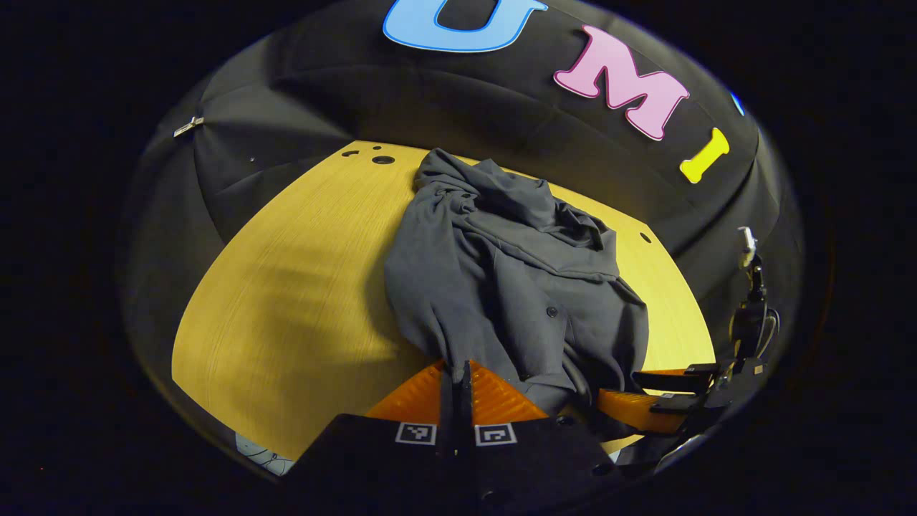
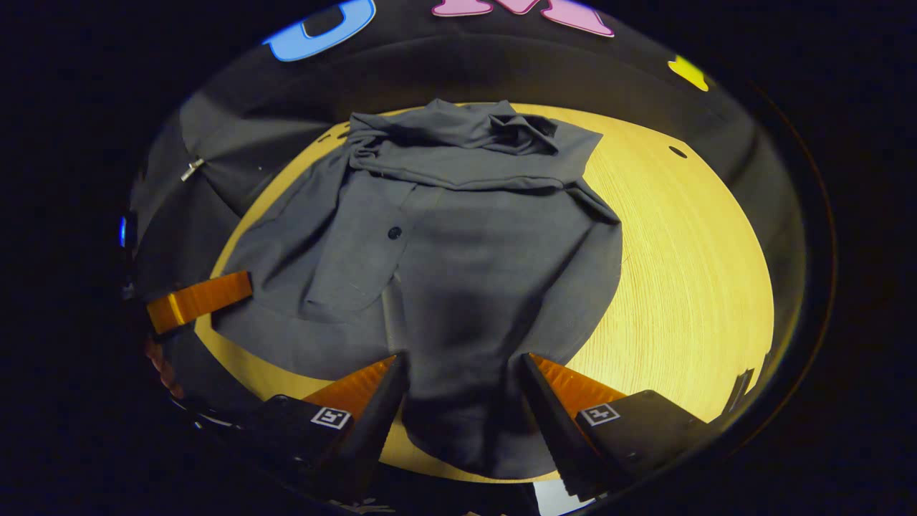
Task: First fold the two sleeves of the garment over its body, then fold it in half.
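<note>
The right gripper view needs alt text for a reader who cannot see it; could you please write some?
A dark grey buttoned garment lies rumpled on a yellow wooden table, its near edge draped between the open fingers of the right gripper. The left gripper reaches in at the garment's left edge.

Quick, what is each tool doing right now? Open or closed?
Left tool: closed, pinching the near edge of the grey shirt.
Right tool: open, with the shirt's hem lying between its fingers, not gripped.

garments: 1 grey shirt (image 2: pixel 458 244) | tables: 1 wooden table (image 1: pixel 286 287) | grippers: 2 | wall clips: 1 (image 1: pixel 188 127)
</note>
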